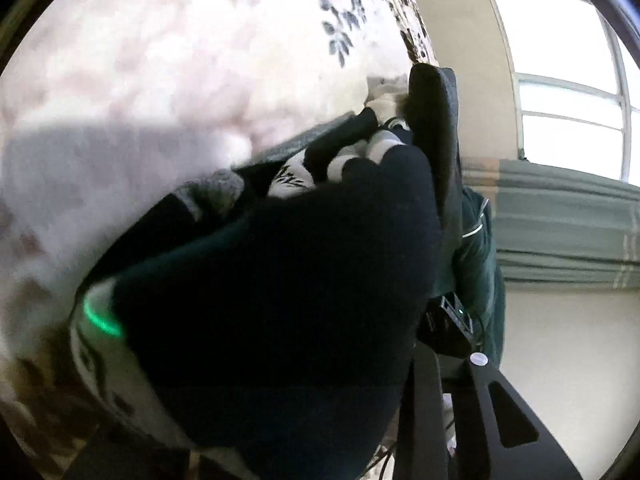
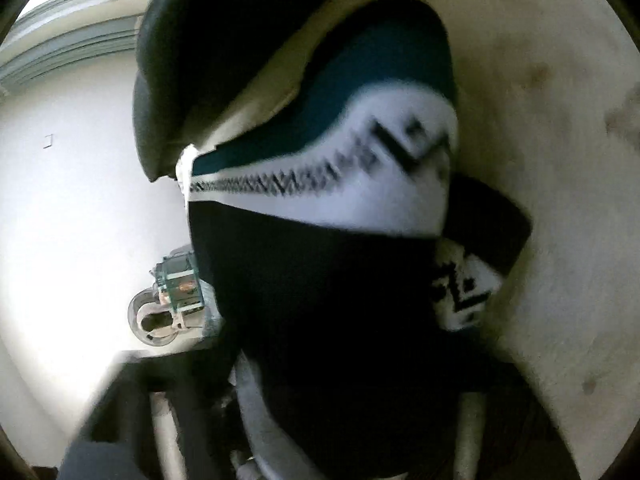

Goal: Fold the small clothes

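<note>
The dark knit sock (image 1: 288,280) fills the middle of the left wrist view, draped close over the lens: a soft, ribless navy-to-teal fabric, rounded at its upper end near 1 o'clock. In the right wrist view the same kind of knit (image 2: 320,280) hangs across the centre, with a white band (image 2: 340,184) carrying a black zigzag and blocky pattern running from 9 o'clock up toward 2 o'clock, and a teal panel above it. A second patterned white patch (image 2: 464,296) shows at 3 o'clock under a dark cuff.

The left tool (image 1: 256,364) is almost wholly covered by the cloth; only a pale body edge with a curved green light (image 1: 100,320) shows at 8 o'clock, so whether its fingers are spread or pinching cannot be told. The right tool (image 2: 320,412) is likewise buried under dark fabric at 6 o'clock, blurred, and its state cannot be told either.

More small clothes (image 1: 328,160) lie in a heap beyond, black, white and grey, one piece fuzzy. They rest on a pale, soft floral-printed surface (image 1: 160,60), smeared by motion. At 3 o'clock in the left view are a window (image 1: 560,60) and a grey-green pleated curtain (image 1: 568,216).
</note>
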The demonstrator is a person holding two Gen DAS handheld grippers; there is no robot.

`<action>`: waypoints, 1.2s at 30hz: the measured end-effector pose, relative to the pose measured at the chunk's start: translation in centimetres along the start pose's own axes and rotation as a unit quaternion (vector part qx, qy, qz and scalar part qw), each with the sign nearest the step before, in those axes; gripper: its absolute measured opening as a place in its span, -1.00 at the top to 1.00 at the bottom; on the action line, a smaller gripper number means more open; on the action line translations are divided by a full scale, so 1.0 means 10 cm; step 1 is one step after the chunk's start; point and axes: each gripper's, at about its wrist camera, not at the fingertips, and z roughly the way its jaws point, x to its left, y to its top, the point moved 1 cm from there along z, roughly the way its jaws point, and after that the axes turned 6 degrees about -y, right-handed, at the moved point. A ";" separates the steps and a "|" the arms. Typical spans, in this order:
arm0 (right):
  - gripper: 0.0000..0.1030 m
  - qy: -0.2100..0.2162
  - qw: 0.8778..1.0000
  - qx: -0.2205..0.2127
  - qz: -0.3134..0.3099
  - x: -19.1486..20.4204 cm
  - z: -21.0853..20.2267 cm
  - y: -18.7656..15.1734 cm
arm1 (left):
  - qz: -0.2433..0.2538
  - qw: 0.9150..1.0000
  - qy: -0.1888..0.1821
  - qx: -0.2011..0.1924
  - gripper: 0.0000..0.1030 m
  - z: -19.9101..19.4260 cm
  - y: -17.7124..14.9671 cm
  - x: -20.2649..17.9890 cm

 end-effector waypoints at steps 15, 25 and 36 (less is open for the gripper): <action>0.63 0.009 0.984 -0.160 0.077 0.14 -0.73 -1.59 | 0.174 0.961 0.048 0.208 0.47 -0.11 0.47 -0.80; 0.57 -0.041 0.967 -0.171 0.186 -0.39 -0.62 -2.99 | 0.182 0.901 0.165 0.357 -0.22 0.29 0.35 -0.16; -0.12 -0.129 0.971 -0.084 0.183 -0.53 -0.84 -3.53 | 0.235 0.938 0.175 0.184 -0.27 -0.95 0.10 -0.55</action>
